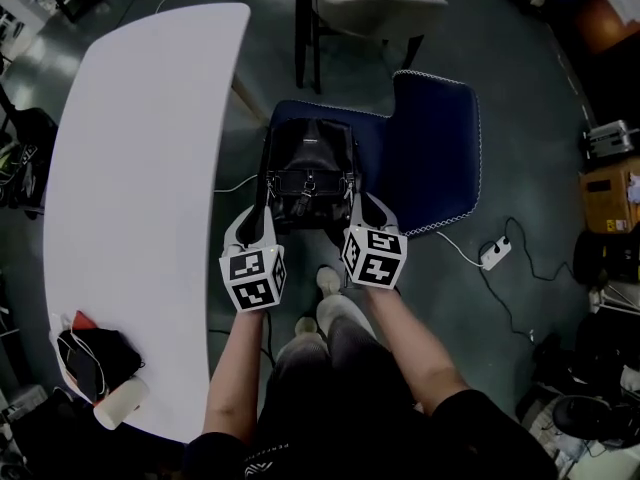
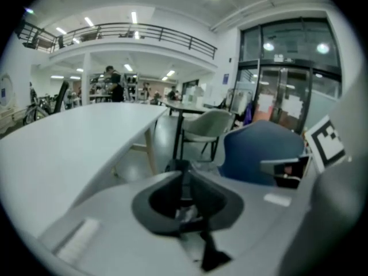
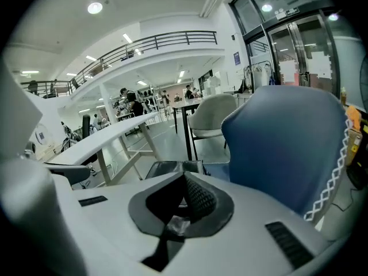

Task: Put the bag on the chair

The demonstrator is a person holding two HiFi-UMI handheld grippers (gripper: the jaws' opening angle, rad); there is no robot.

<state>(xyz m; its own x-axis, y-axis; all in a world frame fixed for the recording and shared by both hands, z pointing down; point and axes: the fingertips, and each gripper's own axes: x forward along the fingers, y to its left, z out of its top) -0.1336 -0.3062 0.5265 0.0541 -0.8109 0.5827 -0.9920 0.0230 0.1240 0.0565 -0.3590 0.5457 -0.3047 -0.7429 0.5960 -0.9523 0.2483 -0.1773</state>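
The left hand-held gripper [image 1: 266, 200] and right hand-held gripper [image 1: 354, 204] have pale grey shells, each carrying a black-and-white marker cube [image 1: 252, 279]. The person wears dark short sleeves [image 1: 478, 426], grey trousers [image 1: 322, 368] and pale shoes [image 1: 327, 280].

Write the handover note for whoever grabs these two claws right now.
Left claw: shut on the bag's left strap.
Right claw: shut on the right strap.
Bag: black, over the seat of the blue chair, beside the white table. Whether its weight rests on the seat cannot be told.
Done: bag is at the chair.
Left: probably settle it steady on the seat, open both claws, draw back.
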